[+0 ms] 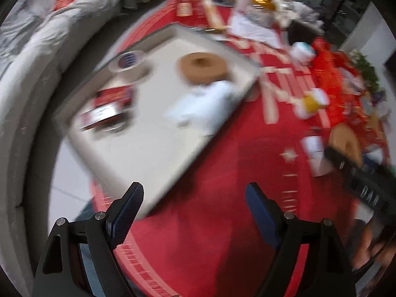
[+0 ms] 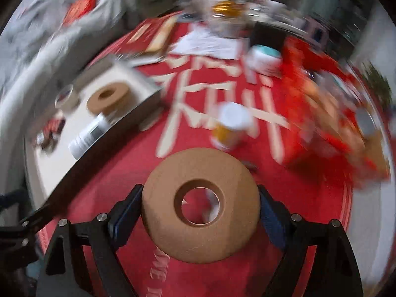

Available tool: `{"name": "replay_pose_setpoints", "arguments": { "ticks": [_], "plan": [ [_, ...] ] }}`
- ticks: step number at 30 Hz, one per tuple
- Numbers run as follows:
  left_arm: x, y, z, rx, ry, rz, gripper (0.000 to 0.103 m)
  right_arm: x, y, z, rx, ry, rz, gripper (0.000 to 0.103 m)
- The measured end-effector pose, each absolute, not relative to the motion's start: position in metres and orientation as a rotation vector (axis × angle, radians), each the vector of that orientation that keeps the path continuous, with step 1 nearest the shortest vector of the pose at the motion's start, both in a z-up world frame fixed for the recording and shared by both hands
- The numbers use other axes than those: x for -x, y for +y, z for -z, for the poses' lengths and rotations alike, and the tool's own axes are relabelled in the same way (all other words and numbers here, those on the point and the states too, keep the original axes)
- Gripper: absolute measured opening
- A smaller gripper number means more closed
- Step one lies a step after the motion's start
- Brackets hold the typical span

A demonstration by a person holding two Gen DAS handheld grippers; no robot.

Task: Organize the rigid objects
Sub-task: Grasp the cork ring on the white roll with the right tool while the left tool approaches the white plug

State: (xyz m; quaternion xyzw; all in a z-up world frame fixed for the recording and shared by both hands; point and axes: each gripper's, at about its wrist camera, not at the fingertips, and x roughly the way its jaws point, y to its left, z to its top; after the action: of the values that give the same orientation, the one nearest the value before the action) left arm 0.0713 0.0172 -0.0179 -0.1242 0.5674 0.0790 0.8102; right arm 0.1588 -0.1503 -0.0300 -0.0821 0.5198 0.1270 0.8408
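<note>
While my right gripper (image 2: 200, 219) pinches the brown tape roll (image 2: 200, 205) flat, the white tray (image 2: 37, 153) lies far left; my left gripper (image 1: 195, 212), nearer it, is spread empty

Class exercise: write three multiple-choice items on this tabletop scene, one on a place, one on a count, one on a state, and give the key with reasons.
1. Where does the roll of clear tape sit?
A. in the white tray
B. on the floor
C. in a gripper

2. How many brown rolls show in the right wrist view?
A. one
B. two
C. four

3. The right gripper is:
A. empty
B. closed on a brown roll
C. holding a bottle

Key: A, it stands near the tray's far edge; B, one held, another brown roll in the tray; B, both pads press its sides.
</note>
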Motion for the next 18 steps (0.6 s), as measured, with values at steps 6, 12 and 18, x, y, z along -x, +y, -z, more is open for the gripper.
{"name": "replay_pose_setpoints", "arguments": {
  "ticks": [6, 12, 18],
  "plan": [
    [-0.112, -0.062, 0.022, 0.254, 1.201, -0.017, 0.088, -0.132, -0.239, 0.036, -0.015, 1.159, -0.094, 0.088],
    [-0.150, -0.124, 0.043, 0.197, 1.220, 0.050, 0.088, -0.107, -0.298, 0.046, -0.138, 1.208, -0.002, 0.088],
    [-0.163, -0.143, 0.064, 0.165, 1.257, 0.028, 0.088, -0.099, -0.321, 0.051, -0.179, 1.231, 0.021, 0.088]
  ]
}}
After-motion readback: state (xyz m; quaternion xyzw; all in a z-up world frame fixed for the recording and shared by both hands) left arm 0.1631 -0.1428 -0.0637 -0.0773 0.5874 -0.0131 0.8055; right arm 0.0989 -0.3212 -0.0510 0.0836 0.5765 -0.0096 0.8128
